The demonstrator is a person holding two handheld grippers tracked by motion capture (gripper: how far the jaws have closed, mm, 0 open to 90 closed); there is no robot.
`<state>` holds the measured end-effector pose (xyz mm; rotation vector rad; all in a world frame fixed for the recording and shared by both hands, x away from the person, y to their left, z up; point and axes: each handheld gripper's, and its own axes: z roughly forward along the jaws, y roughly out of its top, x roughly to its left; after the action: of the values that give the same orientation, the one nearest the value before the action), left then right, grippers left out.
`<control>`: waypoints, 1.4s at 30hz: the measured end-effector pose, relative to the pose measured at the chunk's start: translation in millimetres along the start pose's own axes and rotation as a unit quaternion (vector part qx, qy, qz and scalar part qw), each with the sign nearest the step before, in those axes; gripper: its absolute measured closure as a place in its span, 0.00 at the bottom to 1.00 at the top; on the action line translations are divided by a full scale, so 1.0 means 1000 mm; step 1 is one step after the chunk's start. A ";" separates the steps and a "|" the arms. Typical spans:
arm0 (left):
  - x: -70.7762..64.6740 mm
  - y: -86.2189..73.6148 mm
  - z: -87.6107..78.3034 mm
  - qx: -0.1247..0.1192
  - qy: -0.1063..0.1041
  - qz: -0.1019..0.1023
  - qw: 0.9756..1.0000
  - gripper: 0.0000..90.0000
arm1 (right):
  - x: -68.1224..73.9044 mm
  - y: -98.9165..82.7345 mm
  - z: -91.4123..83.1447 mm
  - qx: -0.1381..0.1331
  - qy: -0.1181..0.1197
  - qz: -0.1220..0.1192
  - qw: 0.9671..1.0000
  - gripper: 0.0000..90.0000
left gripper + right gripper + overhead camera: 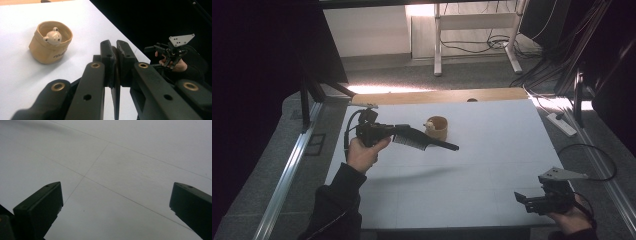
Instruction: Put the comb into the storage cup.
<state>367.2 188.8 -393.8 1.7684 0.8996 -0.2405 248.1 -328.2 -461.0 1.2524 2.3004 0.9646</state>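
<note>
Comb clamped in left gripper fingers; right gripper fingers wide apart

The high view looks forward and down from above the near edge of the desk, taking in the whole white top, the floor beyond its far edge and both forearms entering from the bottom. The left gripper view sits close behind its own jaws, which rise large from the bottom of the frame, and faces across the desk toward its right edge. It shares with the high view the tan bear pot near the far edge and the right gripper at the near right corner. The right gripper view looks steeply down at close range onto bare desk surface between its two jaws.
</note>
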 end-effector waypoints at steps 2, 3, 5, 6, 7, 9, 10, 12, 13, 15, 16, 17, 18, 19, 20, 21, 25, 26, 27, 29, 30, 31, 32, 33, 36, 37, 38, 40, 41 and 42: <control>0.000 0.002 -0.001 0.001 0.003 0.000 1.000 0.93 | -0.001 -0.001 -0.002 0.001 -0.002 0.004 1.000 0.00; 0.000 0.003 -0.002 0.001 0.005 -0.001 1.000 0.93 | 0.000 -0.001 -0.002 0.004 -0.004 0.006 1.000 0.00; 0.000 0.005 -0.002 0.001 0.007 -0.002 1.000 0.93 | 0.000 -0.001 -0.003 0.007 -0.010 0.006 1.000 0.00; 0.001 0.006 -0.003 0.002 0.008 -0.002 1.000 0.93 | 0.000 -0.001 -0.003 0.008 -0.010 0.006 1.000 0.00; 0.001 0.007 -0.003 0.002 0.010 -0.003 1.000 0.93 | 0.000 -0.001 -0.003 0.009 -0.010 0.005 1.000 0.00; 0.002 0.009 -0.004 0.003 0.012 -0.005 1.000 0.93 | 0.001 -0.001 -0.004 0.008 -0.010 0.005 1.000 0.00; 0.002 0.010 -0.004 0.003 0.015 -0.005 1.000 0.93 | 0.001 -0.002 -0.004 0.007 -0.011 0.005 1.000 0.00; 0.003 0.012 -0.005 0.003 0.018 -0.005 1.000 0.93 | 0.001 -0.002 -0.005 0.006 -0.011 0.005 1.000 0.00; 0.003 0.013 -0.006 0.003 0.020 -0.006 1.000 0.93 | 0.001 -0.002 -0.006 0.005 -0.011 0.006 1.000 0.00; 0.004 0.015 -0.007 0.001 0.022 -0.007 1.000 0.93 | 0.001 -0.003 -0.007 0.003 -0.011 0.007 1.000 0.00; 0.005 0.016 -0.007 0.001 0.024 -0.008 1.000 0.93 | 0.001 -0.003 -0.008 0.002 -0.011 0.007 1.000 0.00; 0.005 0.018 -0.008 0.002 0.025 -0.006 1.000 0.93 | 0.001 -0.003 -0.008 0.002 -0.011 0.007 1.000 0.00; 0.005 0.019 -0.008 0.002 0.026 -0.007 1.000 0.93 | 0.001 -0.004 -0.009 0.001 -0.011 0.007 1.000 0.00; 0.006 0.019 -0.008 0.002 0.027 -0.009 1.000 0.93 | 0.001 -0.004 -0.009 0.001 -0.011 0.007 1.000 0.00; 0.006 0.021 -0.008 0.001 0.029 -0.009 1.000 0.93 | 0.001 -0.004 -0.009 0.002 -0.011 0.007 1.000 0.00; 0.008 0.022 -0.009 0.002 0.031 -0.008 1.000 0.93 | 0.001 -0.004 -0.009 0.001 -0.011 0.007 1.000 0.00; 0.011 0.026 -0.010 0.000 0.037 -0.012 0.999 0.93 | 0.002 -0.004 -0.009 0.001 -0.012 0.005 1.000 0.00; 0.012 0.027 -0.010 0.000 0.038 -0.013 0.999 0.93 | 0.002 -0.004 -0.009 0.000 -0.012 0.004 1.000 0.00; 0.012 0.028 -0.011 0.000 0.039 -0.013 0.999 0.93 | 0.002 -0.004 -0.009 0.000 -0.012 0.004 1.000 0.00; 0.013 0.029 -0.011 -0.002 0.040 -0.014 0.999 0.93 | 0.002 -0.004 -0.009 0.000 -0.012 0.004 1.000 0.00; 0.014 0.030 -0.012 -0.002 0.041 -0.015 0.999 0.93 | 0.002 -0.004 -0.009 0.001 -0.012 0.004 1.000 0.00; 0.014 0.031 -0.012 -0.002 0.041 -0.016 0.999 0.93 | 0.002 -0.004 -0.009 0.001 -0.012 0.004 1.000 0.00; 0.014 0.031 -0.012 -0.002 0.042 -0.015 0.999 0.93 | 0.002 -0.004 -0.009 0.002 -0.011 0.003 1.000 0.00; 0.015 0.032 -0.012 -0.002 0.043 -0.015 0.999 0.93 | 0.002 -0.004 -0.009 0.002 -0.011 0.003 1.000 0.00; 0.015 0.034 -0.012 -0.002 0.045 -0.016 0.999 0.93 | 0.002 -0.004 -0.009 0.004 -0.011 0.002 1.000 0.00; 0.016 0.035 -0.012 -0.002 0.045 -0.017 0.999 0.93 | 0.002 -0.004 -0.009 0.005 -0.010 0.002 1.000 0.00; 0.016 0.036 -0.012 -0.002 0.046 -0.017 0.999 0.93 | 0.002 -0.004 -0.009 0.005 -0.010 0.002 1.000 0.00; 0.016 0.038 -0.013 -0.003 0.048 -0.018 0.999 0.93 | 0.002 -0.004 -0.009 0.006 -0.010 0.002 1.000 0.00; 0.017 0.039 -0.013 -0.003 0.049 -0.017 0.999 0.93 | 0.002 -0.004 -0.009 0.006 -0.010 0.002 1.000 0.00; 0.017 0.040 -0.013 -0.004 0.048 -0.018 0.999 0.93 | 0.002 -0.004 -0.008 0.006 -0.010 0.002 1.000 0.00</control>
<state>402.2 203.3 -369.1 1.7697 1.0002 -0.1750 239.8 -331.4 -457.6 1.2660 2.2939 0.9363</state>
